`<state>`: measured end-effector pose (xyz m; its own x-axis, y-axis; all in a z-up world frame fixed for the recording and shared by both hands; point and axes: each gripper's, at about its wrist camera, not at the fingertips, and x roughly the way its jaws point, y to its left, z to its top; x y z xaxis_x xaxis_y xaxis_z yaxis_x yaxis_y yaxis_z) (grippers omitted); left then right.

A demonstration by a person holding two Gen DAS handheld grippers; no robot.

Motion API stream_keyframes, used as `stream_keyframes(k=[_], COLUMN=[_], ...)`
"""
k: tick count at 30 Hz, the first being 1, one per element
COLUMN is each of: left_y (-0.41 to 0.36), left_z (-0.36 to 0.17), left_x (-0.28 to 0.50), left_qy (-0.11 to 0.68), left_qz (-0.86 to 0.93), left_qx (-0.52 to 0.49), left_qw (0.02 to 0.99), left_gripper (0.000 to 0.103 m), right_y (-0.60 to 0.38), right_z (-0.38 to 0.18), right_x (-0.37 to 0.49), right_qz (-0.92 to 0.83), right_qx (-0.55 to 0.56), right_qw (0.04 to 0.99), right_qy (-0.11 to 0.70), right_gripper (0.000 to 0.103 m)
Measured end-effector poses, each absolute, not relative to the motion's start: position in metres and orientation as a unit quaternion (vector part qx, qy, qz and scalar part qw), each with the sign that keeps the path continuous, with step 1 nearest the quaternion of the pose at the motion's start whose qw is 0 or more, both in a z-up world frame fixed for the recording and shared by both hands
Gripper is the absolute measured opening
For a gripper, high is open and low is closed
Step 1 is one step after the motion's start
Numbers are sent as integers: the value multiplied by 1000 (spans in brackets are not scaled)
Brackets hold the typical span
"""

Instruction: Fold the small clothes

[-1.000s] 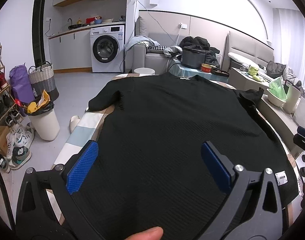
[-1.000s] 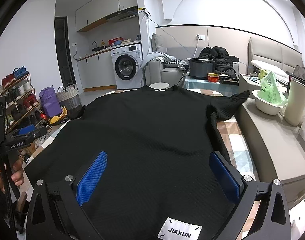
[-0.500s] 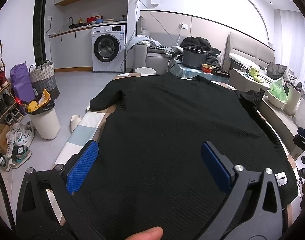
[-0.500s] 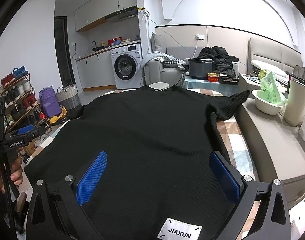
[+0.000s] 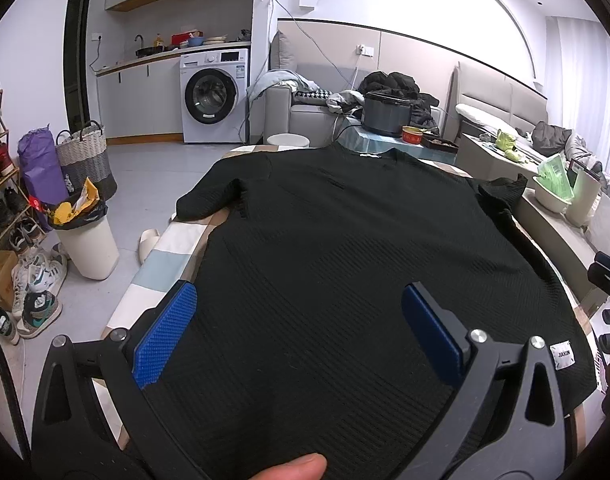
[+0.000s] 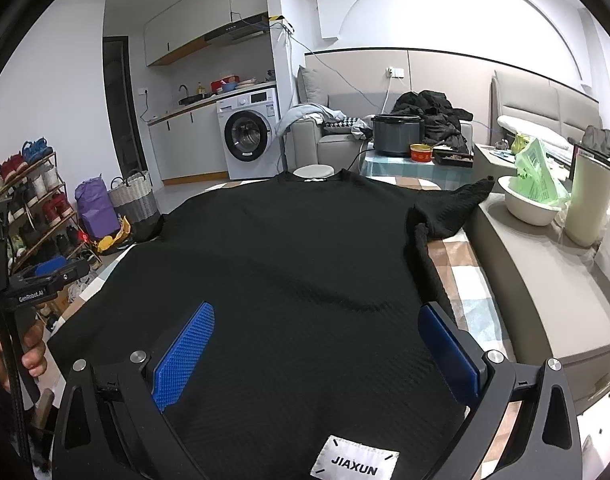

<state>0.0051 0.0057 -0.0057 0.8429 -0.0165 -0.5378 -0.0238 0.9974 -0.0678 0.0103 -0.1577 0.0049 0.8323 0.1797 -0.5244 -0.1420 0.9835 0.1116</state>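
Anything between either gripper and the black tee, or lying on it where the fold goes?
Nothing visible. The black textured knit T-shirt lies flat on the checked cloth, bare on top. The left gripper and right gripper hover open directly over its hem.

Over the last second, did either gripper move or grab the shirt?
Barely anything changed. The left gripper drifted slightly; the right gripper held its place. Both remain open above the black shirt, which lies spread flat as before, nothing gripped or released.
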Motion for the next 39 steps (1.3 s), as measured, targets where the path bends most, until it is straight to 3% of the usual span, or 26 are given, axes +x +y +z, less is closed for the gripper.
stream_keyframes(k=[39], left_y=[-2], left_z=[-8], left_x=[2], left_qy=[284], left_qz=[-12], left_qx=[-28], left_qw=[958], left_gripper=[102], right_y=[-162], right_z=[2], right_x=[14], right_qz=[87], right_qx=[43], right_qw=[952], right_qy=[289], right_gripper=[103])
